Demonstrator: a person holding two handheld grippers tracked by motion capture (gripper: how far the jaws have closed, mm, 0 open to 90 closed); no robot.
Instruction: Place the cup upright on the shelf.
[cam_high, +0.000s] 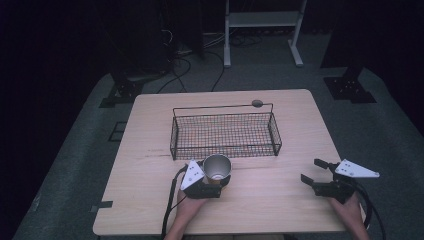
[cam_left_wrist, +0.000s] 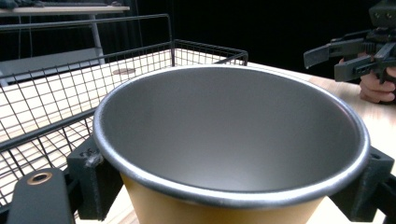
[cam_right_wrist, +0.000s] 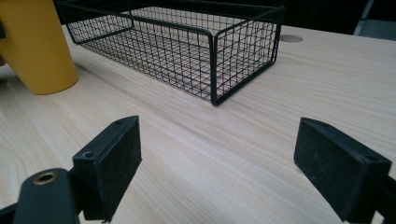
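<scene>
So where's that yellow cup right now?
In the high view the yellow cup stands upright on the table's near left part, between the left gripper's fingers, just in front of the wire basket; its base appears to rest on the wood.

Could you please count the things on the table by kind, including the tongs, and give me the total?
Cups: 1, the yellow cup with a metal inside, held in the left tongs.
Wire baskets: 1, the black basket behind the cup.
Tongs: 2, the left ones and the right tongs, which are open.
Total: 4
</scene>
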